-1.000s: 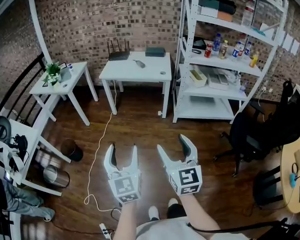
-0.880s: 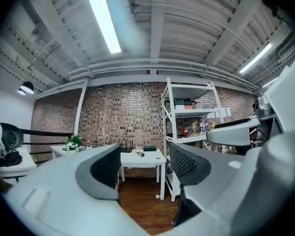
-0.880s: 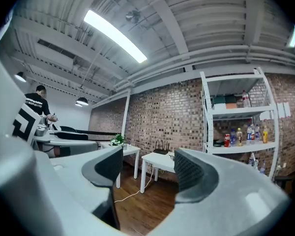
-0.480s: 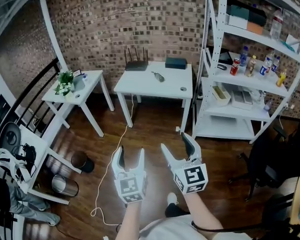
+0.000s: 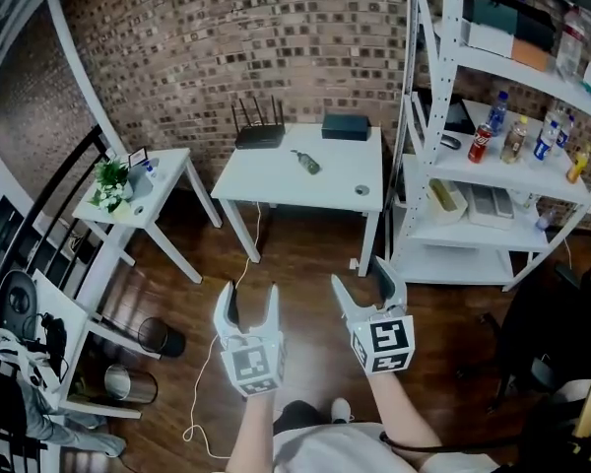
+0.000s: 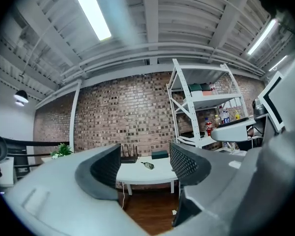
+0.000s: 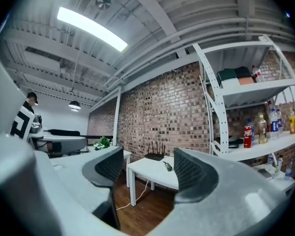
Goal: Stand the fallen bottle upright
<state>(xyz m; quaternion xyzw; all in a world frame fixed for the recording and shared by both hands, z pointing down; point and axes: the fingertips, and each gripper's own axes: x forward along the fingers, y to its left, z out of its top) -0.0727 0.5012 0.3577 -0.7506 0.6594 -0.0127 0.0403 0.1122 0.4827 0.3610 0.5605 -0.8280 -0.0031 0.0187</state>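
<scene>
A small dark bottle (image 5: pixel 305 162) lies on its side on the white table (image 5: pixel 266 187) against the brick wall. It also shows far off as the bottle (image 6: pixel 147 165) between the left jaws and as the bottle (image 7: pixel 167 166) between the right jaws. My left gripper (image 5: pixel 248 307) and right gripper (image 5: pixel 365 286) hang over the wooden floor, well short of the table, both pointing towards it. Both are open with nothing between their fingers.
A black router (image 5: pixel 259 130) and a dark box (image 5: pixel 346 126) sit at the table's back edge. A white shelf rack (image 5: pixel 473 175) with bottles stands to the right. A side table with a plant (image 5: pixel 111 180) is on the left. A white cable (image 5: pixel 220 333) trails across the floor.
Both grippers have moved forward towards the white table, which now looks nearer and larger. The jaws of both stay open as before.
</scene>
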